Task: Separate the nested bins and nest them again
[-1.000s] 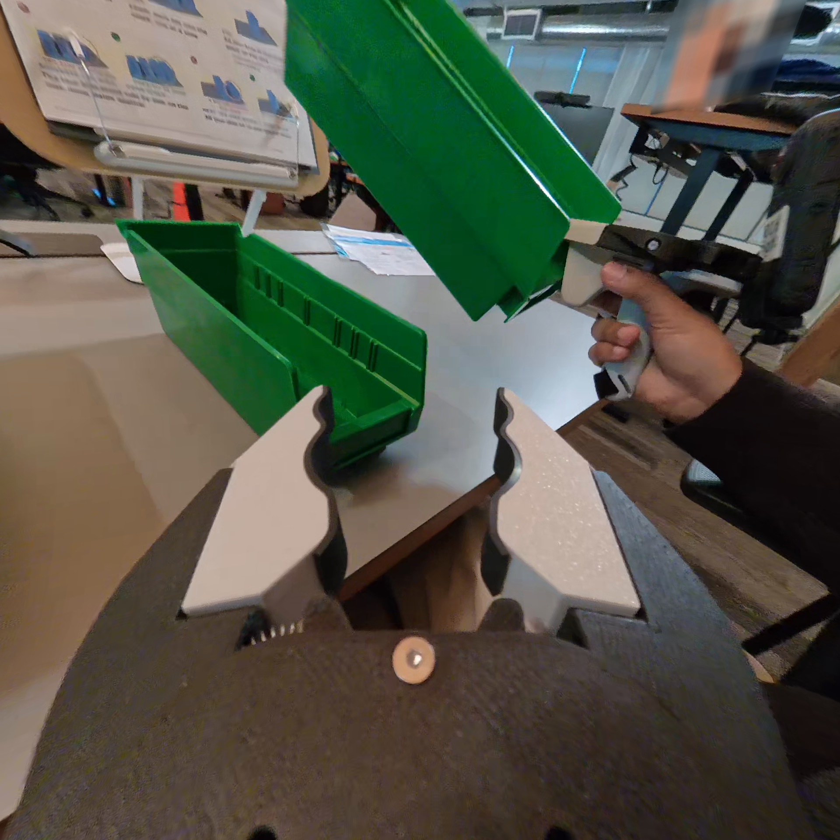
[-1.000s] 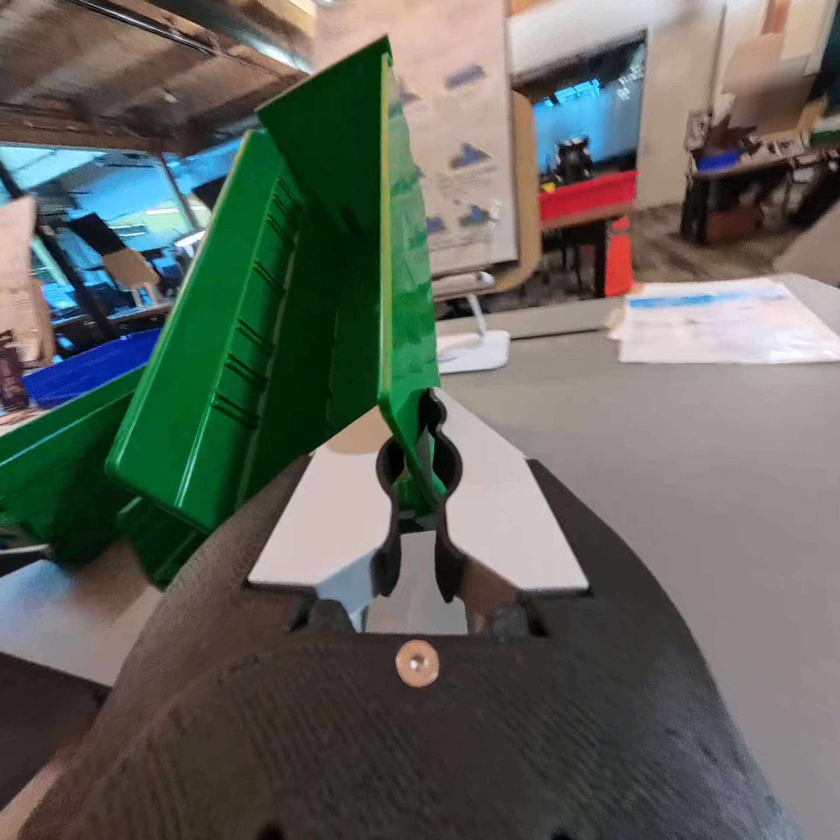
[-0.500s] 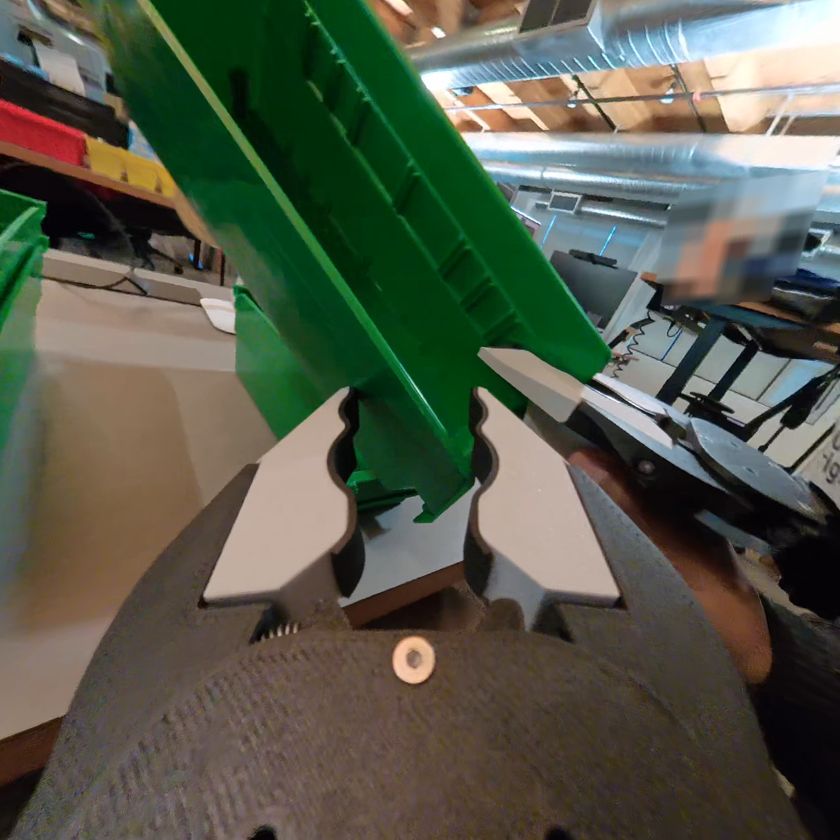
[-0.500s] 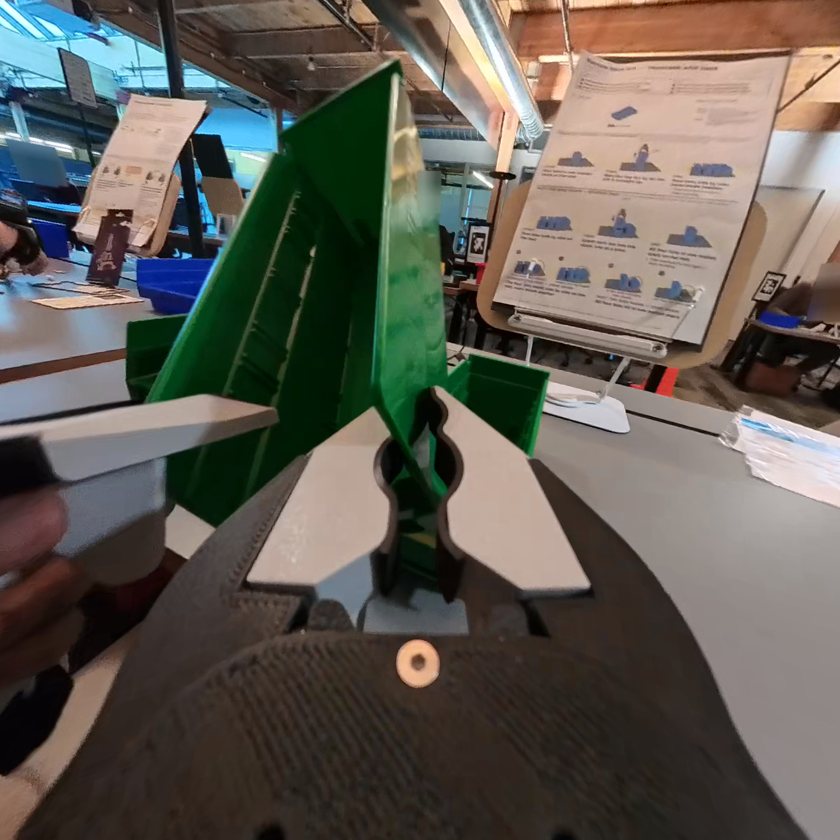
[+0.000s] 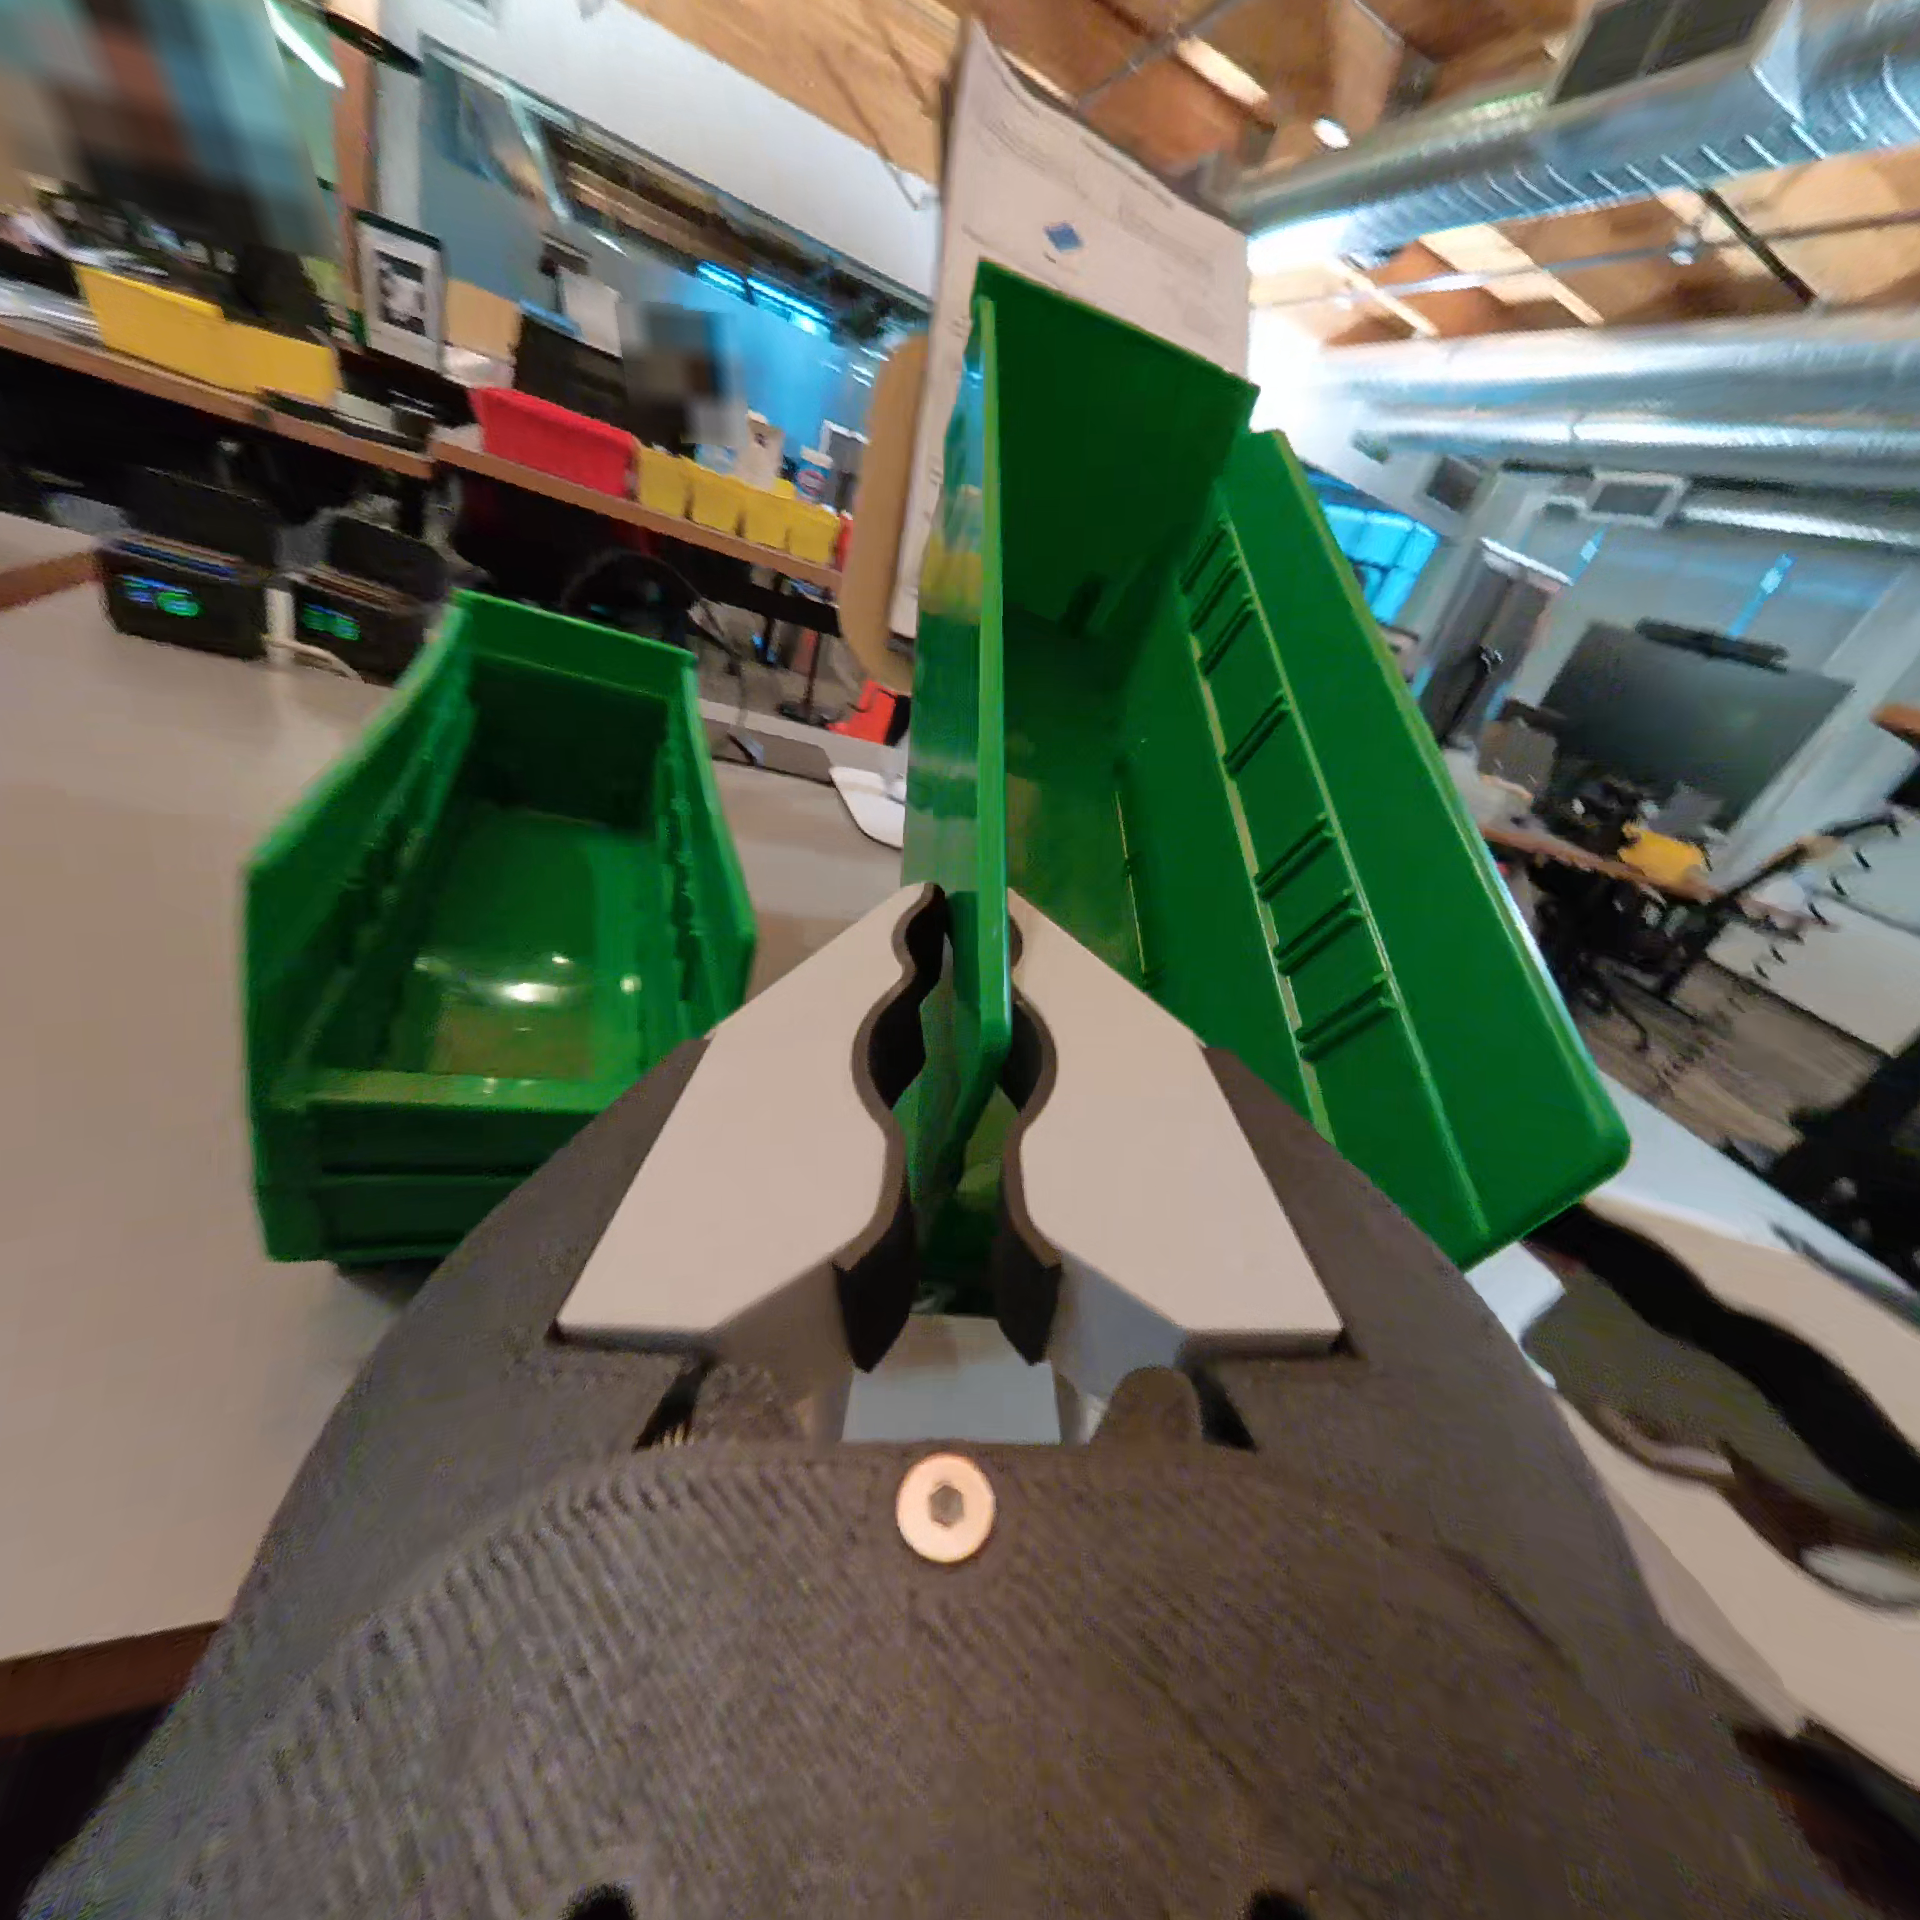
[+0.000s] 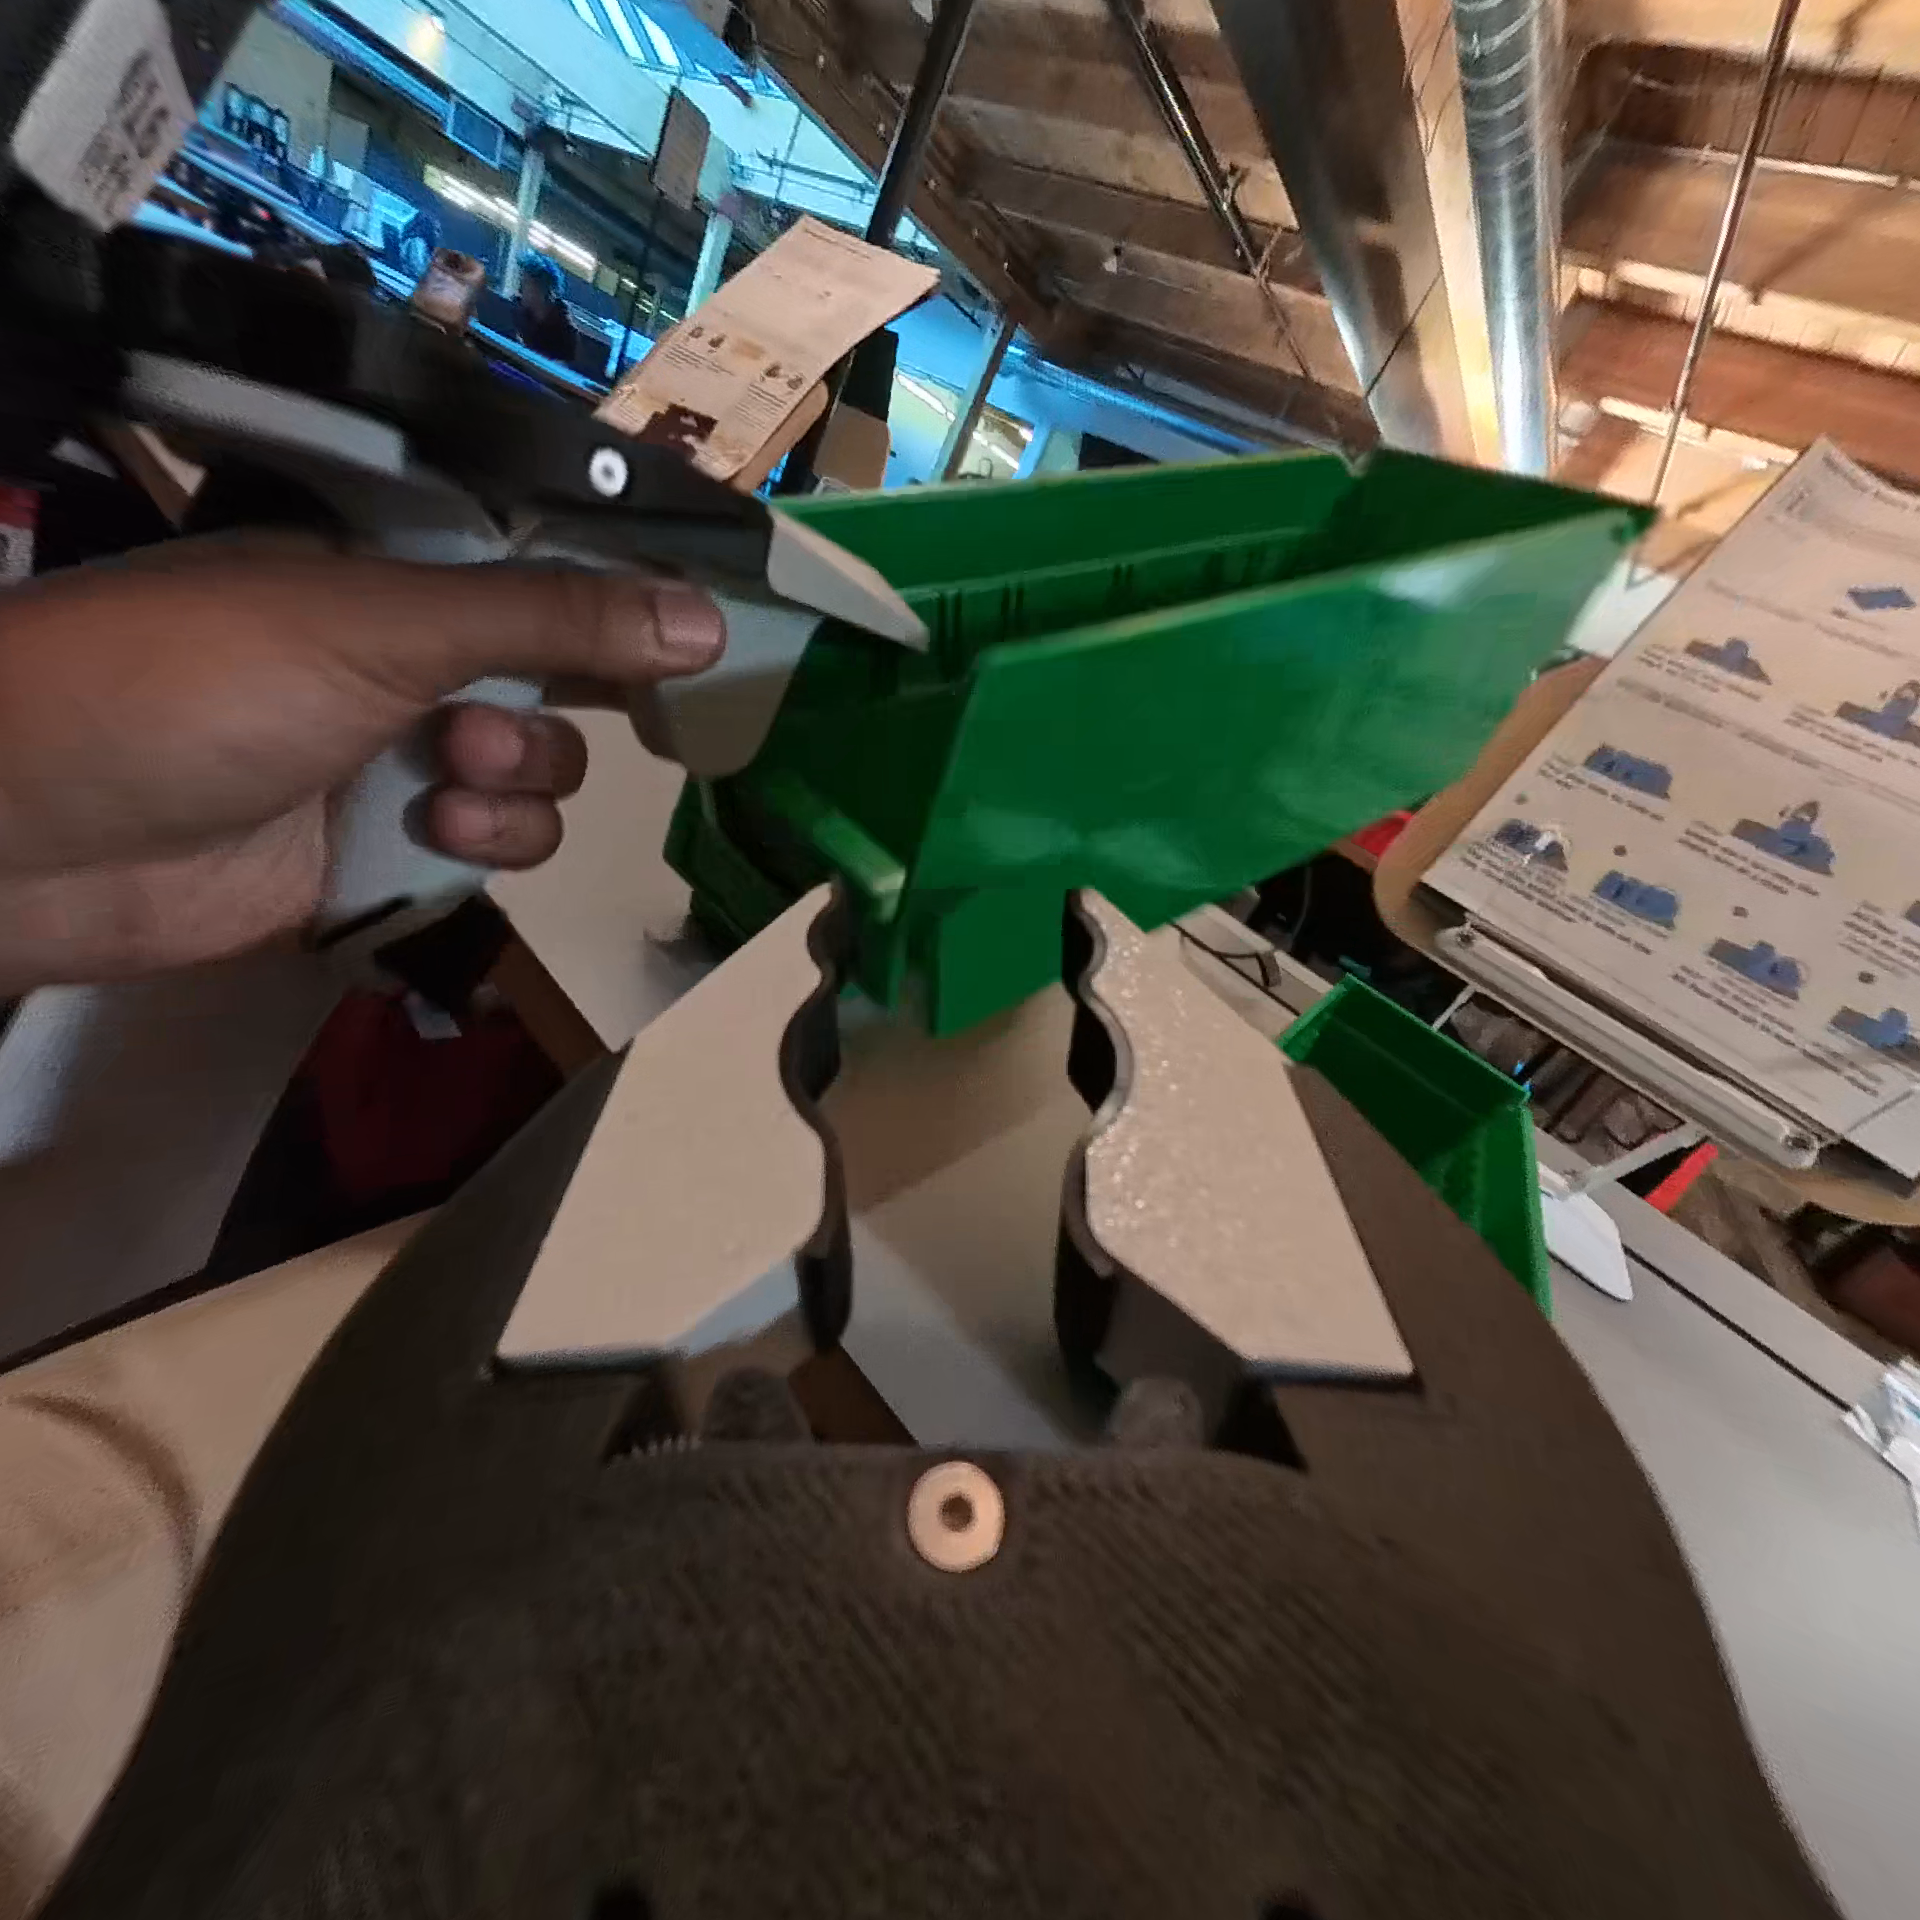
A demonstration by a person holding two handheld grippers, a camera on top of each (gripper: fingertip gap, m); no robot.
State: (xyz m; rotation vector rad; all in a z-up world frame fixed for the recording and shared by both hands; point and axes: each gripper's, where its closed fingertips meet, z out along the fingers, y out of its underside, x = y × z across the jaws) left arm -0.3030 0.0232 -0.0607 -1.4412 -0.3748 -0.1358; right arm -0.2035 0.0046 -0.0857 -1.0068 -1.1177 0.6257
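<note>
A long green bin [image 5: 1195,831] is held up in the air, tilted, open side towards the left wrist view. My left gripper [image 5: 971,914] is shut on one of its side walls. In the right wrist view the same bin [image 6: 1195,727] hangs ahead with my left gripper [image 6: 873,623] clamped on its near end. My right gripper [image 6: 951,904] is open and empty, just below and short of the bin. A second green bin [image 5: 499,914] stands upright on the table to the left; its corner shows in the right wrist view [image 6: 1455,1132].
The grey table [image 5: 156,1039] has its front edge near me. An instruction board on a stand [image 6: 1714,779] rises behind the bins. A person's hand [image 6: 260,727] holds the left gripper. Papers [image 6: 1891,1423] lie at the far right.
My left gripper has closed on the lifted bin's wall. My right gripper has let go of that bin, opened and drawn back below it.
</note>
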